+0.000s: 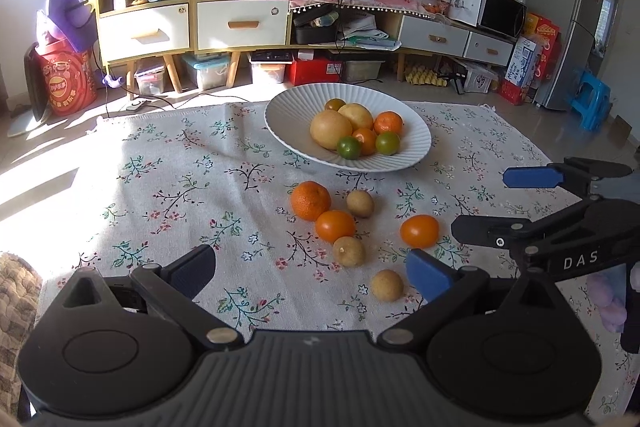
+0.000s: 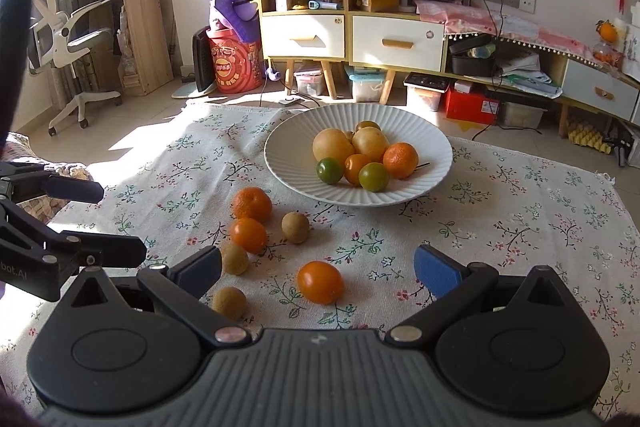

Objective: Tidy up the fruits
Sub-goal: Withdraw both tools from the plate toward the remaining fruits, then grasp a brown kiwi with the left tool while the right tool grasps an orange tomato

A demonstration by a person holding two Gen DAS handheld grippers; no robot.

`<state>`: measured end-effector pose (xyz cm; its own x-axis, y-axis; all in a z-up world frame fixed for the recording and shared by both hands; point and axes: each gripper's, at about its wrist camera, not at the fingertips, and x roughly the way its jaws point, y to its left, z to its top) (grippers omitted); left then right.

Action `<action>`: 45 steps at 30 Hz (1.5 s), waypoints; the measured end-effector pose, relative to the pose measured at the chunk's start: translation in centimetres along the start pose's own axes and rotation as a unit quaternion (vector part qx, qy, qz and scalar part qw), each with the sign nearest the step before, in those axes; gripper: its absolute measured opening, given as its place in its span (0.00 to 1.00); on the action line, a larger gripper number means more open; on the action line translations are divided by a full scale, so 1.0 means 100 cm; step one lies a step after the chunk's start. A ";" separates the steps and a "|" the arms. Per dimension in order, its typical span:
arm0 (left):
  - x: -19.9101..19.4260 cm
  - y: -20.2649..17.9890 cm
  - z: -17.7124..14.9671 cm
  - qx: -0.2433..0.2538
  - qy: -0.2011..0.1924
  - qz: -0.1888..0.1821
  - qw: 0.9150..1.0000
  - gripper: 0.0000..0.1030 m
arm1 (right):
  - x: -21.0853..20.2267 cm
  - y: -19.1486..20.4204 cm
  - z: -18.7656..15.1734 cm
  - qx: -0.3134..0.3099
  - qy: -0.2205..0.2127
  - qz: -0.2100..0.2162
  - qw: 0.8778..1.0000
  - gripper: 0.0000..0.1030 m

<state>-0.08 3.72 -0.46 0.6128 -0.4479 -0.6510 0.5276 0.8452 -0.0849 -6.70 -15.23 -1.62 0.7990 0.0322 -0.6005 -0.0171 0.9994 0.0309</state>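
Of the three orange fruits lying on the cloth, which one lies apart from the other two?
The smooth orange fruit nearest the right claw lies alone. The other two, the rough mandarin and a smooth one, touch each other.

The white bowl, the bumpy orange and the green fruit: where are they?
white bowl (image 1: 288, 115): left wrist view, bare ribbed inner wall.
bumpy orange (image 1: 310, 200): left wrist view, middle of peel.
green fruit (image 2: 330, 170): right wrist view, its middle.
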 end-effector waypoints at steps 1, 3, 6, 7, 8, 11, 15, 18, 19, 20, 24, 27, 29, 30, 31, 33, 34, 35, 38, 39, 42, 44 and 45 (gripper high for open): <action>0.000 0.000 -0.002 0.001 0.000 0.001 1.000 0.92 | 0.000 0.000 -0.002 -0.001 -0.002 0.000 1.000 1.00; 0.000 -0.001 -0.007 0.001 0.001 0.001 1.000 0.92 | -0.001 0.001 -0.006 -0.005 -0.004 -0.001 1.000 1.00; 0.000 -0.002 -0.011 0.004 0.001 -0.003 1.000 0.92 | -0.003 0.001 -0.011 -0.011 -0.008 0.001 1.000 1.00; 0.000 -0.002 -0.012 0.006 0.000 -0.004 1.000 0.92 | -0.004 0.001 -0.013 -0.013 -0.009 0.002 1.000 1.00; -0.001 -0.003 -0.014 0.008 -0.002 -0.004 1.000 0.92 | -0.004 0.001 -0.014 -0.014 -0.011 0.004 1.000 1.00; -0.001 -0.005 -0.020 0.016 -0.005 -0.005 1.000 0.92 | -0.003 0.001 -0.018 -0.015 -0.012 0.012 1.000 1.00; 0.003 -0.009 -0.030 0.030 0.000 -0.008 1.000 0.92 | 0.000 0.001 -0.024 -0.024 -0.008 0.020 0.999 1.00; 0.008 -0.013 -0.035 0.035 0.006 -0.020 0.999 0.92 | 0.002 0.001 -0.028 -0.028 0.000 0.019 0.999 1.00; 0.009 -0.015 -0.036 0.037 0.006 -0.023 0.999 0.92 | 0.003 0.001 -0.028 -0.028 0.002 0.018 0.999 1.00; 0.011 -0.017 -0.037 0.040 0.007 -0.026 0.999 0.92 | 0.004 0.000 -0.028 -0.028 0.004 0.018 0.999 1.00; 0.019 -0.029 -0.040 0.054 0.005 -0.039 0.998 0.92 | 0.007 -0.001 -0.029 -0.027 0.011 0.015 0.999 1.00; 0.025 -0.036 -0.041 0.062 0.001 -0.047 0.997 0.92 | 0.010 -0.004 -0.029 -0.027 0.015 0.011 0.999 1.00; 0.029 -0.040 -0.042 0.068 0.002 -0.052 0.996 0.89 | 0.012 -0.007 -0.029 -0.025 0.018 0.006 0.999 1.00; 0.031 -0.041 -0.042 0.070 0.002 -0.052 0.996 0.88 | 0.013 -0.008 -0.029 -0.024 0.020 0.005 1.000 1.00; 0.034 -0.042 -0.043 0.071 0.003 -0.052 0.996 0.85 | 0.013 -0.009 -0.029 -0.023 0.021 0.003 1.000 1.00; 0.038 -0.043 -0.043 0.071 0.007 -0.055 0.996 0.78 | 0.015 -0.011 -0.029 -0.020 0.024 -0.001 1.000 1.00; 0.040 -0.044 -0.043 0.069 0.009 -0.057 0.996 0.73 | 0.016 -0.012 -0.029 -0.018 0.024 -0.002 1.000 1.00; 0.042 -0.044 -0.043 0.068 0.011 -0.058 0.996 0.70 | 0.017 -0.014 -0.028 -0.017 0.025 -0.004 1.000 1.00; 0.046 -0.046 -0.041 0.061 0.011 -0.059 0.996 0.60 | 0.020 -0.016 -0.027 -0.015 0.029 -0.006 0.999 1.00; 0.047 -0.046 -0.040 0.058 0.012 -0.061 0.996 0.58 | 0.021 -0.016 -0.028 -0.015 0.030 -0.008 0.999 1.00; 0.051 -0.047 -0.037 0.055 0.018 -0.067 0.996 0.48 | 0.024 -0.017 -0.029 -0.018 0.034 -0.010 0.999 0.99; 0.053 -0.049 -0.036 0.057 0.021 -0.071 0.996 0.39 | 0.026 -0.018 -0.028 -0.014 0.036 -0.011 0.999 0.99; 0.054 -0.050 -0.035 0.057 0.022 -0.071 0.996 0.36 | 0.027 -0.018 -0.028 -0.012 0.037 -0.011 0.999 0.99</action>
<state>-1.49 -1.87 -6.22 0.5022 -0.5453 -0.6712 0.6726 0.7341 -0.0933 -6.21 -16.95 -5.53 0.7528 0.0096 -0.6582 -0.0148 0.9999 -0.0023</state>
